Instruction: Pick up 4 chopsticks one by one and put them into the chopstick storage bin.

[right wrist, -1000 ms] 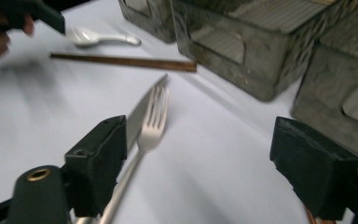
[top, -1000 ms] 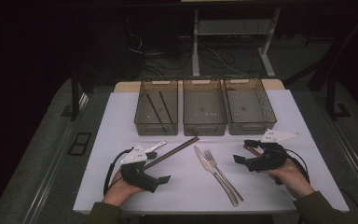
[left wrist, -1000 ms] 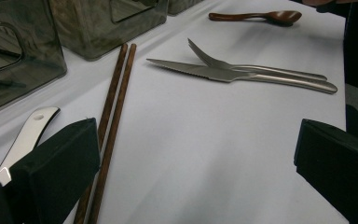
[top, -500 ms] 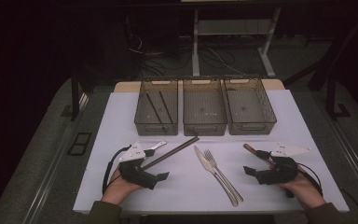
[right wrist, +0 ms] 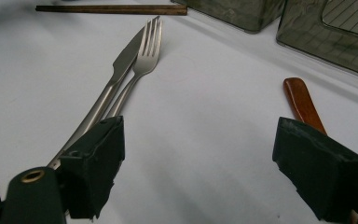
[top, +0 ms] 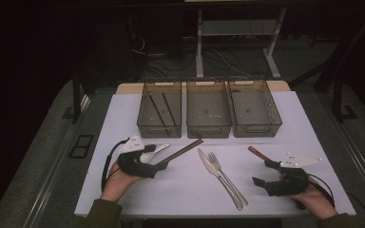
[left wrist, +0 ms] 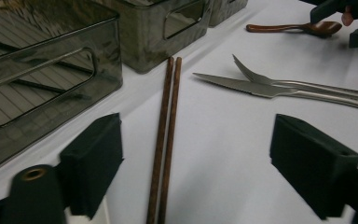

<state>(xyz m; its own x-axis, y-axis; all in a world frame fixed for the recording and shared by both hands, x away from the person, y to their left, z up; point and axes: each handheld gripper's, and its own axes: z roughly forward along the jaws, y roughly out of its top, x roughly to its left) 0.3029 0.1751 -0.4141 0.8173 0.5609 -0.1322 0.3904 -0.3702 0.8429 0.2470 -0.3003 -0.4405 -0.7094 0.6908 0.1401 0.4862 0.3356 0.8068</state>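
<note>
A pair of brown chopsticks [top: 180, 151] lies slanted on the white mat, just in front of the left bin. My left gripper [top: 160, 163] is at their near end. In the left gripper view the chopsticks [left wrist: 168, 130] run between the two jaws of the left gripper [left wrist: 204, 163]. Those jaws have just been closing, but the pads stand clear of the sticks. My right gripper [top: 264, 173] is open at the front right, just short of a wooden spoon [top: 256, 153]. The spoon's handle [right wrist: 302, 101] lies beside the right-hand jaw of the right gripper [right wrist: 205, 163].
A knife [top: 208, 162] and fork [top: 225, 175] lie side by side mid-mat. Three smoky clear bins stand in a row at the back: the left bin [top: 158, 129] holds dark sticks; middle bin [top: 208, 129] and right bin [top: 256, 128] follow. A pale object [top: 156, 150] lies by the left gripper.
My right gripper has drawn back from the spoon toward the near right edge. The left gripper has edged up to the chopsticks' near end.
</note>
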